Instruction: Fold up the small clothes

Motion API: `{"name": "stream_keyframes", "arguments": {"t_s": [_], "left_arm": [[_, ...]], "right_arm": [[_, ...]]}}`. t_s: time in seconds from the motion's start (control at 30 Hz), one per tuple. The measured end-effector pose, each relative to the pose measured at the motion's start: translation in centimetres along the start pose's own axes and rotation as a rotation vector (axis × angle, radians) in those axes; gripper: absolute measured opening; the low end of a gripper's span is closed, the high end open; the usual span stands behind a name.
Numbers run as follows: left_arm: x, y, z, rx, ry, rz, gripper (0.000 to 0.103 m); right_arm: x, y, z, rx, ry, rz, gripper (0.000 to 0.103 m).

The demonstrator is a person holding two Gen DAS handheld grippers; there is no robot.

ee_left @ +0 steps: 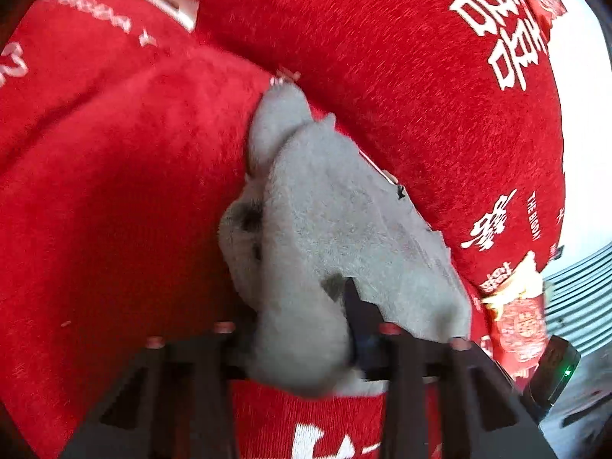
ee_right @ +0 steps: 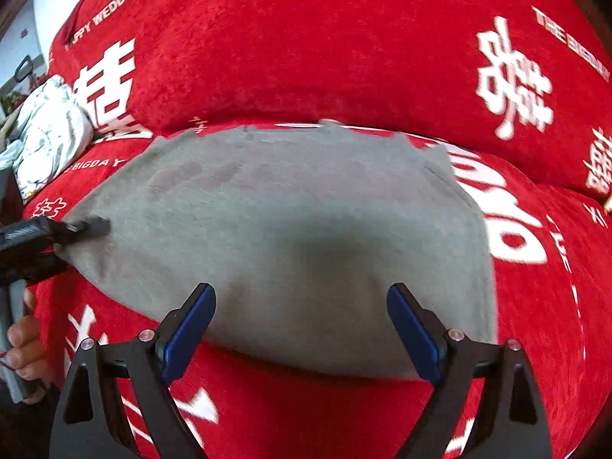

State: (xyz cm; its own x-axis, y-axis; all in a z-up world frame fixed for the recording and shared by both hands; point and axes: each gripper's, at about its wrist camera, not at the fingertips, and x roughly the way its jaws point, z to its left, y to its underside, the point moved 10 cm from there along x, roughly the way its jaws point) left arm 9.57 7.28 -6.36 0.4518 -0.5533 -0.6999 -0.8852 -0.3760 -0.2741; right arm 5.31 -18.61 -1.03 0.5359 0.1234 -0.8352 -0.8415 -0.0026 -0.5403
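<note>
A small grey garment (ee_right: pixel 290 229) lies spread on a red sofa cover with white lettering (ee_right: pixel 344 46). My right gripper (ee_right: pixel 302 329) is open, its blue pads (ee_right: pixel 189 329) hovering over the garment's near edge, empty. My left gripper (ee_right: pixel 95 225) reaches in from the left and is shut on the garment's left edge. In the left wrist view the grey cloth (ee_left: pixel 336 229) bunches between the left gripper (ee_left: pixel 306 340) fingers and covers them.
A red back cushion (ee_right: pixel 382 19) rises right behind the garment. A white patterned cloth bundle (ee_right: pixel 49 126) lies at the far left of the sofa. A red packet (ee_left: pixel 520 325) and a dark device with a green light (ee_left: pixel 554 375) sit at the right.
</note>
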Motion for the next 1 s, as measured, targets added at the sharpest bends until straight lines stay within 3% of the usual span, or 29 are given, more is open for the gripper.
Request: {"name": "stream_keyframes", "arguments": {"t_s": [0.23, 0.33, 0.43, 0.6, 0.67, 0.73, 0.8, 0.9, 0.93, 0.97, 1.0], "left_arm": [[-0.4, -0.2, 0.0, 0.009, 0.055, -0.055, 0.03], [-0.3, 0.0, -0.1, 0.052, 0.025, -0.078, 0.029], [-0.4, 0.0, -0.2, 0.086, -0.01, -0.091, 0.029], [-0.6, 0.0, 0.0, 0.092, 0.002, -0.102, 0.029], [-0.5, 0.0, 0.0, 0.094, 0.002, -0.104, 0.029], [-0.5, 0.1, 0.0, 0.1, -0.003, -0.105, 0.027], [-0.5, 0.2, -0.1, 0.101, -0.013, -0.105, 0.027], [-0.6, 0.1, -0.2, 0.097, -0.032, -0.11, 0.027], [-0.8, 0.1, -0.4, 0.105, -0.05, -0.117, 0.027], [-1.0, 0.1, -0.6, 0.124, -0.077, -0.127, 0.026], [-1.1, 0.1, -0.8, 0.143, -0.099, -0.137, 0.026]], "right_arm": [[3.4, -7.4, 6.9, 0.014, -0.229, 0.083, 0.094], [6.6, -9.8, 10.9, -0.004, -0.271, 0.145, 0.094], [10.8, -11.5, 15.0, -0.049, -0.263, 0.22, 0.094], [16.3, -12.0, 20.5, -0.057, -0.263, 0.349, 0.094], [18.1, -11.7, 22.1, -0.094, -0.213, 0.381, 0.101], [19.2, -11.4, 23.2, -0.203, -0.116, 0.376, 0.1], [19.8, -10.7, 24.3, -0.366, -0.018, 0.353, 0.095], [19.1, -11.3, 23.6, -0.338, -0.022, 0.323, 0.06], [18.9, -11.7, 22.6, -0.31, -0.027, 0.325, 0.043], [18.7, -12.0, 22.0, -0.281, -0.05, 0.327, 0.033], [18.5, -12.3, 21.3, -0.239, -0.087, 0.333, 0.029]]}}
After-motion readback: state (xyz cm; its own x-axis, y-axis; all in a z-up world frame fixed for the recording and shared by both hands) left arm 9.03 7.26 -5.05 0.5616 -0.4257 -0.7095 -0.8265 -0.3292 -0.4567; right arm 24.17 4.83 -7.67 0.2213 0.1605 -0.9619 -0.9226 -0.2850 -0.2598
